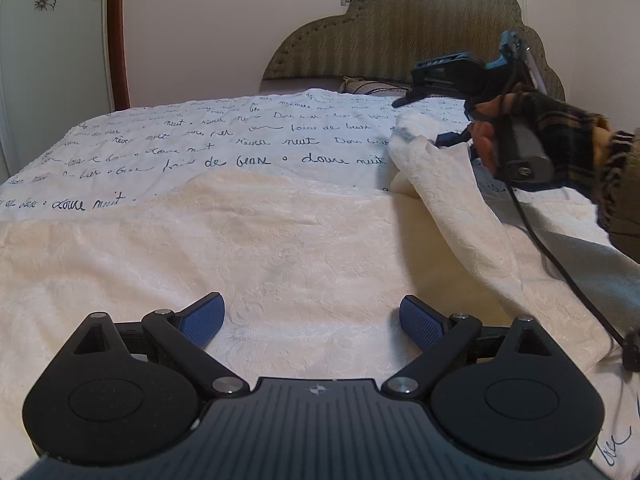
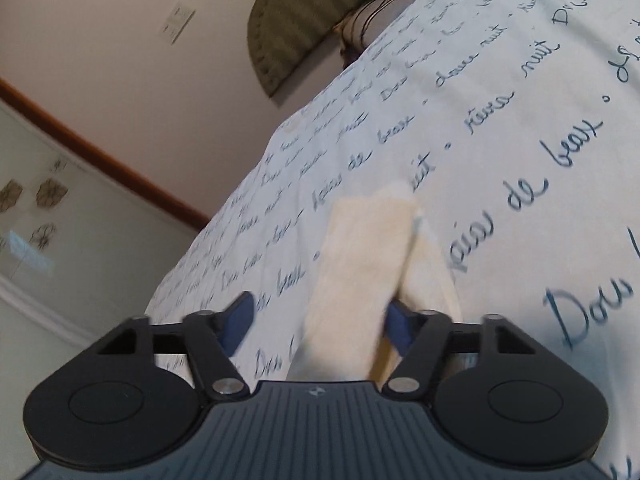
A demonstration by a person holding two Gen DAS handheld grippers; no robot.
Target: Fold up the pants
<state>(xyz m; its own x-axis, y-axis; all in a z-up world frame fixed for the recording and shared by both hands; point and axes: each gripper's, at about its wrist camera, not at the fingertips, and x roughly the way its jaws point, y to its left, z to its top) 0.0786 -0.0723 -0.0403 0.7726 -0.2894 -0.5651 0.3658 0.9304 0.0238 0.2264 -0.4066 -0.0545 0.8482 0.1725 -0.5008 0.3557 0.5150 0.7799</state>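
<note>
Cream fleece pants (image 1: 248, 248) lie spread flat on the bed, filling the near half of the left wrist view. My left gripper (image 1: 312, 322) hovers low over them, jaws wide open and empty. At the right, my right gripper (image 1: 448, 136), held in a gloved hand, lifts a corner of the pants (image 1: 432, 160) off the bed. In the right wrist view the gripper (image 2: 320, 320) has its jaws open, with a strip of cream fabric (image 2: 360, 264) lying between them against the right blue pad (image 2: 398, 326).
The bedspread (image 1: 240, 140) is white with black script. A padded olive headboard (image 1: 400, 32) stands at the back. A black cable (image 1: 560, 264) trails from the right gripper across the pants. A wall with a wooden door frame (image 1: 116, 32) is at the left.
</note>
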